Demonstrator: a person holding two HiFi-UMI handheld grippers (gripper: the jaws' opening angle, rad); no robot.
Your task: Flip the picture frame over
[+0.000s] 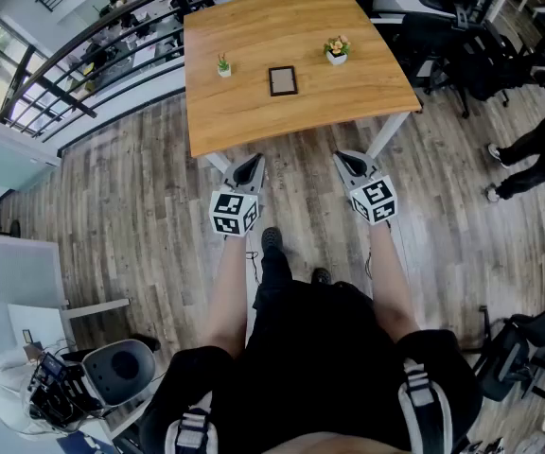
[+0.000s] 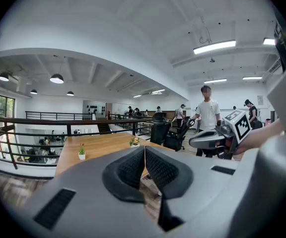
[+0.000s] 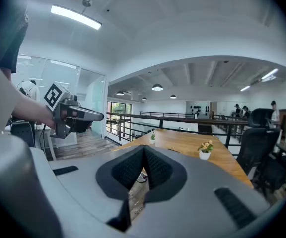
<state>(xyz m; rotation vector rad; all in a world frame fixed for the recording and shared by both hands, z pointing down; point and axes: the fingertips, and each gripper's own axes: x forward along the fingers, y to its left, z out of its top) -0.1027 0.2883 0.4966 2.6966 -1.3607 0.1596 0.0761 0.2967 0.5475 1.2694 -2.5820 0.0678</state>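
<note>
Dark-clothed lap [image 1: 320, 348] and two bare forearms fill the bottom of the head view, and each forearm ends in a gripper held over the wooden floor [image 1: 131, 197]. Seen from the person, the left gripper [image 1: 252, 164] sits at about 11 o'clock and the right gripper [image 1: 347, 160] at about 1 o'clock. Both stop just short of the near edge of the wooden table [image 1: 254, 26]. Each gripper's own view shows its ribbed pads pressed together with nothing between them.

At 12 o'clock, well apart from both grippers, the picture frame [image 1: 283, 80] lies flat near the middle of the table, a brown panel inside a dark border. A small green plant [image 1: 223, 65] stands at the frame's 10 o'clock, and a flowering plant [image 1: 336, 51] in a white pot at its 2 o'clock. Black office chairs [image 1: 438, 36] stand at the table's 3 o'clock.
</note>
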